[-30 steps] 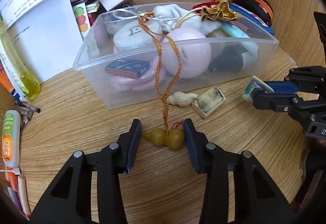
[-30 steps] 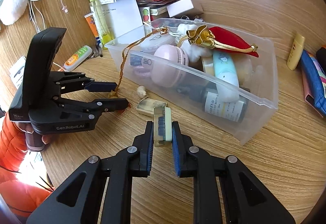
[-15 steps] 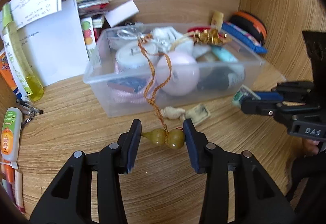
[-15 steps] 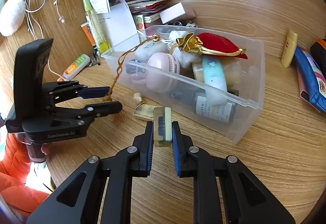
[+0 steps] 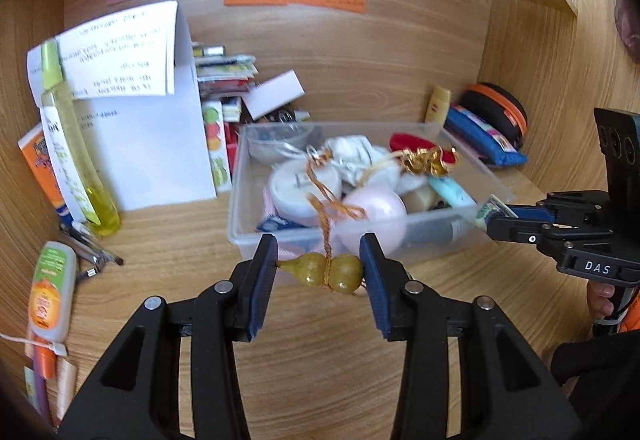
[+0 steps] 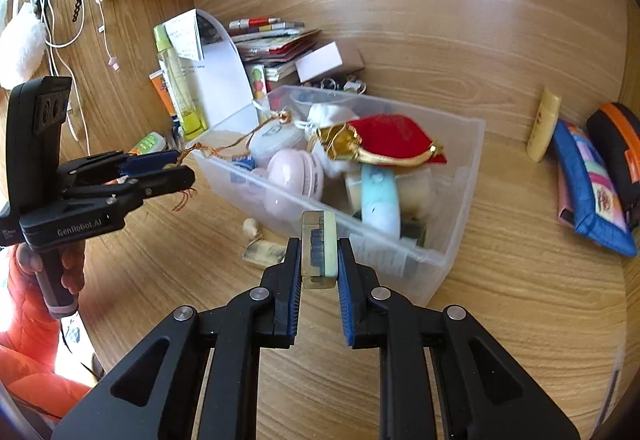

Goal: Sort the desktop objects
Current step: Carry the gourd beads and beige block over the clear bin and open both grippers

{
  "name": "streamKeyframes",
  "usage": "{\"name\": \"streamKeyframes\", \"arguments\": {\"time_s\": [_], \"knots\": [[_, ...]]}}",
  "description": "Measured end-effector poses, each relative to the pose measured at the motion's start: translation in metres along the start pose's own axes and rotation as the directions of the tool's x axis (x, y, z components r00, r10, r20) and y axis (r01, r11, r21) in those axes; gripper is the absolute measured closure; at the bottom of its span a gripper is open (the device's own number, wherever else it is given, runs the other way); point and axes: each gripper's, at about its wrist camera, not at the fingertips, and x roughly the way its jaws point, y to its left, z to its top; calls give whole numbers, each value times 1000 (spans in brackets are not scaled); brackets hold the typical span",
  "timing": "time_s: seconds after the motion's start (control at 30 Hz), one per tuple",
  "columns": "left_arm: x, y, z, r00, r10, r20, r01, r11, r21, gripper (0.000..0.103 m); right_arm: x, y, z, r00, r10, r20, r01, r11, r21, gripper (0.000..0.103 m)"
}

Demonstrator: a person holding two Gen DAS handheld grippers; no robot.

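Observation:
My left gripper is shut on a small yellow gourd charm and holds it above the desk, in front of the clear plastic bin. The charm's orange braided cord runs up over the bin's front wall into the bin. My right gripper is shut on a small greenish rectangular block, held above the desk at the bin's front wall. The right gripper also shows in the left wrist view, and the left gripper in the right wrist view.
The bin holds a pink round case, a red and gold pouch, a mint tube and other items. A shell and a tan block lie on the desk. Bottles, papers and pouches line the back.
Both grippers have risen away from the desk with their objects. The gourd charm has been lifted off the desk, and its cord now hangs slacker over the bin.

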Motion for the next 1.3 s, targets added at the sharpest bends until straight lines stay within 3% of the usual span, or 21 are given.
{"name": "streamKeyframes", "arguments": {"time_s": [0.3,0.93,1.13,1.3], "knots": [[8,5,16,1000,-8,19,8,1000,1,61,-6,-13,14,999,-35,40,35,999,7,88],[58,15,22,998,-30,-56,28,999,-23,61,19,-49,28,996,-91,-2,91,994,60,88],[57,17,21,999,-22,-44,21,1000,-18,61,20,-48,29,994,-106,8,105,993,52,88],[55,14,20,999,-13,-43,13,1000,-4,53,20,-45,30,992,-123,4,123,991,45,88]]}}
